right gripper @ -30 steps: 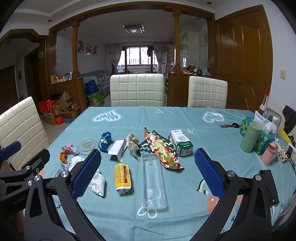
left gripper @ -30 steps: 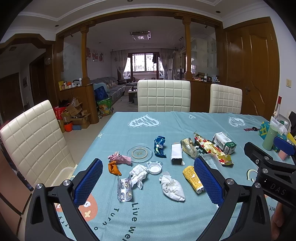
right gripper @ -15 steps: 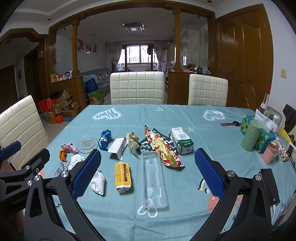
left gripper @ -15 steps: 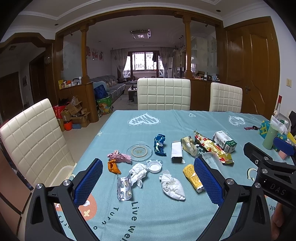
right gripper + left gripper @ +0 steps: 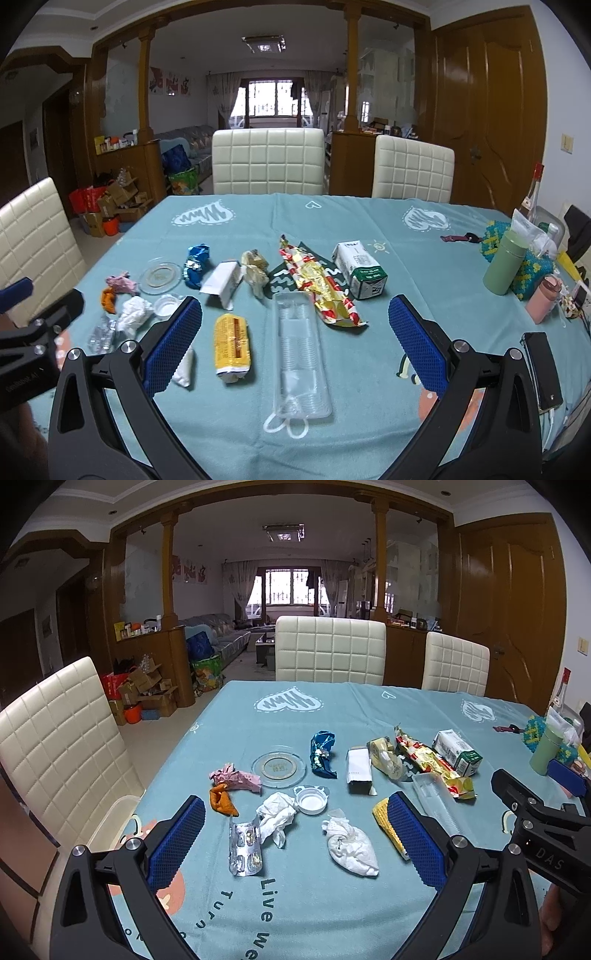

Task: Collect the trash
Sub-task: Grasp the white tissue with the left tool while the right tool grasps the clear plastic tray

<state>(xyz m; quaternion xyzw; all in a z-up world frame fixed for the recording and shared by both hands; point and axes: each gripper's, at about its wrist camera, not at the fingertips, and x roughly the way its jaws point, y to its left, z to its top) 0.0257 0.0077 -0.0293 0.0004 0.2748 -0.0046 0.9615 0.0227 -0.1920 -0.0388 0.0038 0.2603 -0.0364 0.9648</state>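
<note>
Both grippers are being held above the near edge of the teal tablecloth (image 5: 369, 369), empty. L gripper (image 5: 295, 845): fingers wide apart, over a blister pack (image 5: 243, 849) & crumpled tissue (image 5: 351, 845). R gripper (image 5: 295, 343): fingers wide apart, framing a yellow wrapper (image 5: 232, 343) & clear plastic tray (image 5: 301, 350). Trash is being left scattered mid-table, w/ a milk carton (image 5: 360, 269) further back.

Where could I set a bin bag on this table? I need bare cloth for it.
The far half of the tablecloth, between the chairs and the wrappers, is bare. The near strip by the clear tray is narrower. The litter crowds the middle.
</note>
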